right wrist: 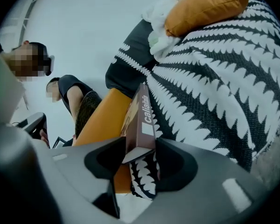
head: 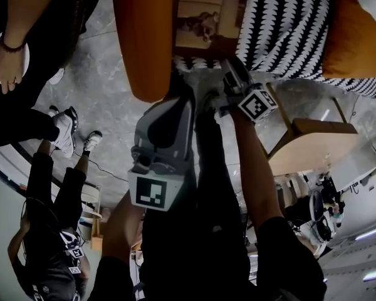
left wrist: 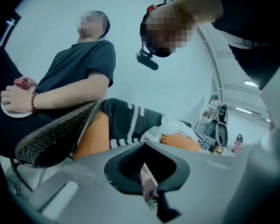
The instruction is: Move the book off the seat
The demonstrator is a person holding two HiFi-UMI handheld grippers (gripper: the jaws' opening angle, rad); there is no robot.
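Note:
A brown book [head: 203, 21] stands on edge on the seat's black-and-white patterned cover [head: 288, 24], leaning against the orange armrest [head: 144, 36]. My right gripper [head: 232, 68] reaches its lower corner. In the right gripper view the book [right wrist: 142, 118] fills the gap between the two jaws, spine toward the right jaw, and my right gripper [right wrist: 141, 148] is shut on it. The left gripper [head: 175, 105] hangs below the armrest, away from the book. In its own view the left gripper [left wrist: 148, 181] shows jaws together with nothing between them.
An orange pillow [right wrist: 205, 6] and white cloth [right wrist: 163, 27] lie further along the seat. A wooden side table [head: 313, 143] stands to the right. One person sits in a wicker chair [left wrist: 51, 139] at left; another person [head: 50, 231] stands nearby on the grey floor.

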